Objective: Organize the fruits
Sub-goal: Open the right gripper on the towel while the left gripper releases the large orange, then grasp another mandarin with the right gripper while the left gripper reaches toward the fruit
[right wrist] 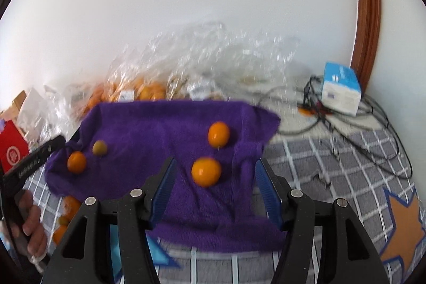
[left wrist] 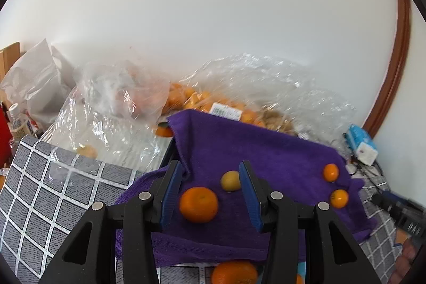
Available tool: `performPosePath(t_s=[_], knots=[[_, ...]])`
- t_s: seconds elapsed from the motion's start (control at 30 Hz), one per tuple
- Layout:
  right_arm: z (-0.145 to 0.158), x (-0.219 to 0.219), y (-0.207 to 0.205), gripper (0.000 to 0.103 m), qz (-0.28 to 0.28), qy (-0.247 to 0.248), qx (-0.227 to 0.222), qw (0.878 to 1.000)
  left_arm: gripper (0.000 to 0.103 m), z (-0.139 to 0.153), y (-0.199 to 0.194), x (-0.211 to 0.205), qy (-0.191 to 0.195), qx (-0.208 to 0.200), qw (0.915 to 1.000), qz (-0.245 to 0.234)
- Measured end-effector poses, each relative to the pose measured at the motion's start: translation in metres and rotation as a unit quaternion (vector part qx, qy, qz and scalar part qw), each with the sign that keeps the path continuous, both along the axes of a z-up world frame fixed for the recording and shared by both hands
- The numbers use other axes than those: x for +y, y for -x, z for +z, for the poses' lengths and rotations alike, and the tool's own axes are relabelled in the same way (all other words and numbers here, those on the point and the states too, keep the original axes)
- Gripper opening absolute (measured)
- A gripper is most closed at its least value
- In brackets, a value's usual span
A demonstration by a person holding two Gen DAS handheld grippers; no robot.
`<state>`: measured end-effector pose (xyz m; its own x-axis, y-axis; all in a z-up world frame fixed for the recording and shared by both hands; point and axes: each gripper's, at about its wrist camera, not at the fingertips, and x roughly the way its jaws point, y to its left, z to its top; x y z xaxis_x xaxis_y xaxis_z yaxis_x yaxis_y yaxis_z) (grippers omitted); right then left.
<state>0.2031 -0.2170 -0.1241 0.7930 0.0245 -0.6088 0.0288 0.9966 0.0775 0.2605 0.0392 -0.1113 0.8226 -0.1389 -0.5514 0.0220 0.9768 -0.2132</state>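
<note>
Both handheld tools share one build. The left gripper [left wrist: 210, 188] has matte black plastic frames with triangular cut-outs, four round silver bolt heads and ribbed blue pads [left wrist: 170, 193] lining its two fingers. The right gripper [right wrist: 215, 190] looks identical, with blue pads [right wrist: 267, 193]. At the left edge of the right wrist view, a bare-skinned hand [right wrist: 32, 228] shows beside a black bar with pale lettering.

Between the spread fingers of the left hand-held gripper [left wrist: 210, 189] sits an orange [left wrist: 198, 204], with a greenish fruit [left wrist: 230, 180] just ahead by the right finger. The right hand-held gripper [right wrist: 215, 186] has one orange [right wrist: 206, 171] at its mouth. Beyond the purple cloth [right wrist: 159, 124], plastic bags [left wrist: 266, 87] crowd against the wall; cables [right wrist: 372, 140] lie to the right.
</note>
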Motion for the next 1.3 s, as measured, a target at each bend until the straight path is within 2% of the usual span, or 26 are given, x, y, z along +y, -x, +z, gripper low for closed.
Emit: performPosePath(t_s=[0.13,0.23,0.37,0.43,0.53,0.63,0.8,0.9,1.0,1.07,1.17,1.3], knots=[[-0.003,0.014,0.029,0.058,0.014,0.028,0.0,1.0,0.043,0.017,0.008,-0.003,0.008,-0.009,0.9997,-0.021],[-0.003,0.022,0.049,0.054,0.027,0.023,-0.01,0.999,0.043,0.034,0.018,-0.005,-0.013,-0.028,0.9995,-0.008],[-0.008,0.041,0.061,0.053,0.057,0.014,-0.002,0.998,0.043,0.041,0.035,0.006,-0.019,-0.004,0.9998,0.003],[-0.015,0.055,0.066,0.053,0.077,0.019,-0.001,0.997,0.043,0.037,0.049,0.016,-0.025,-0.002,0.9996,0.008],[-0.032,0.077,0.068,0.053,0.11,0.028,0.009,0.993,0.043,0.021,0.067,0.034,-0.042,0.025,0.9987,0.017],[-0.052,0.099,0.07,0.053,0.145,0.036,0.023,0.988,0.048,-0.001,0.085,0.058,-0.024,0.056,0.9975,0.035],[-0.066,0.122,0.072,0.053,0.187,0.037,0.031,0.981,0.048,-0.037,0.102,0.089,0.002,0.084,0.9936,0.076],[-0.072,0.13,0.068,0.052,0.189,0.05,0.04,0.98,0.048,-0.045,0.102,0.095,0.018,0.098,0.9921,0.076],[-0.079,0.133,0.06,0.042,0.186,0.056,0.051,0.98,0.048,-0.044,0.107,0.093,0.021,0.084,0.9937,0.071],[-0.082,0.134,0.059,0.032,0.185,0.06,0.057,0.979,0.048,-0.045,0.108,0.09,0.012,0.081,0.9944,0.067],[-0.081,0.134,0.062,0.031,0.183,0.071,0.051,0.979,0.048,-0.046,0.109,0.086,0.007,0.08,0.9949,0.061],[-0.07,0.114,0.08,0.031,0.157,0.069,0.027,0.985,0.048,-0.044,0.113,0.079,0.005,0.072,0.9967,0.038]])
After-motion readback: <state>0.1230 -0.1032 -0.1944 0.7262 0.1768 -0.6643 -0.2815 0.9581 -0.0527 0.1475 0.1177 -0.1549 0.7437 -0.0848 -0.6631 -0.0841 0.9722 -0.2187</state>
